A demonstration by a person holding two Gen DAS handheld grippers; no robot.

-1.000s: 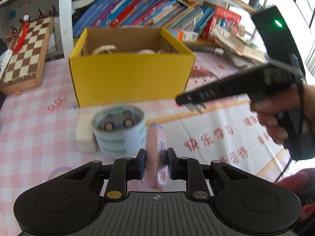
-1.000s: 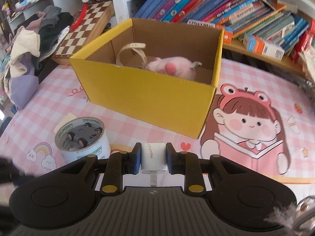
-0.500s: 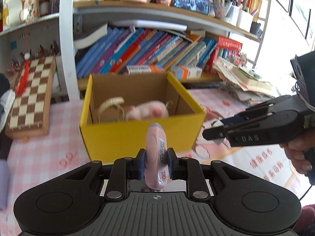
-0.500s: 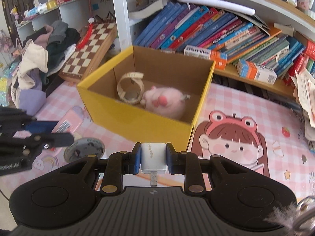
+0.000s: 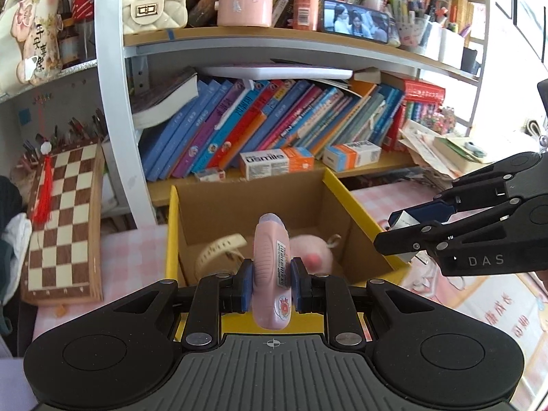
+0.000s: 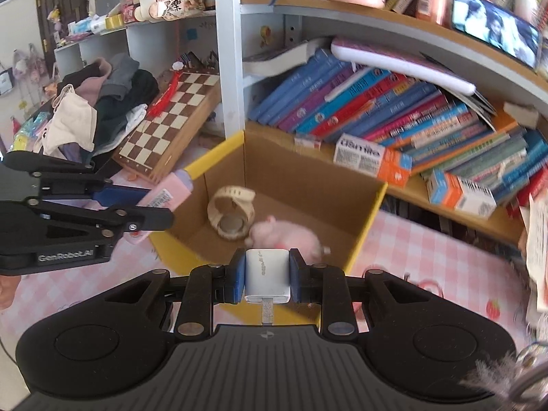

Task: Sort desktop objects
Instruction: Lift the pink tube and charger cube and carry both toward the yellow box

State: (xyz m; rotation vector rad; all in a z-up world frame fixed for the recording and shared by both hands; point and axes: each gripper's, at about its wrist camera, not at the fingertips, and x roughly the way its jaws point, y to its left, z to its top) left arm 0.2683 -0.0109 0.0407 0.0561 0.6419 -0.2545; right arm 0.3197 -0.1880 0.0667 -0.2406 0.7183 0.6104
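My left gripper point(image 5: 271, 282) is shut on a pink correction-tape dispenser point(image 5: 270, 267), held above the near edge of the yellow cardboard box point(image 5: 356, 202). My right gripper point(image 6: 267, 279) is shut on a white charger plug point(image 6: 267, 269), raised over the box's point(image 6: 370, 212) near wall. Inside the box lie a beige watch strap point(image 6: 231, 210) and a pink plush toy point(image 6: 286, 231). In the left wrist view the right gripper point(image 5: 397, 229) comes in from the right at the box's right wall. The right wrist view shows the left gripper point(image 6: 161, 202) at the left with the pink dispenser point(image 6: 167, 195).
A folded chessboard point(image 5: 65, 219) leans at the left of the box. Behind it a shelf holds slanted books point(image 5: 274, 120) and small cartons point(image 5: 274, 162). A pile of clothes point(image 6: 99, 102) lies at far left. The table has a pink checked cover point(image 6: 445, 260).
Both grippers have risen from low over the table and moved toward the box with their objects. The tape roll has dropped out of view below.
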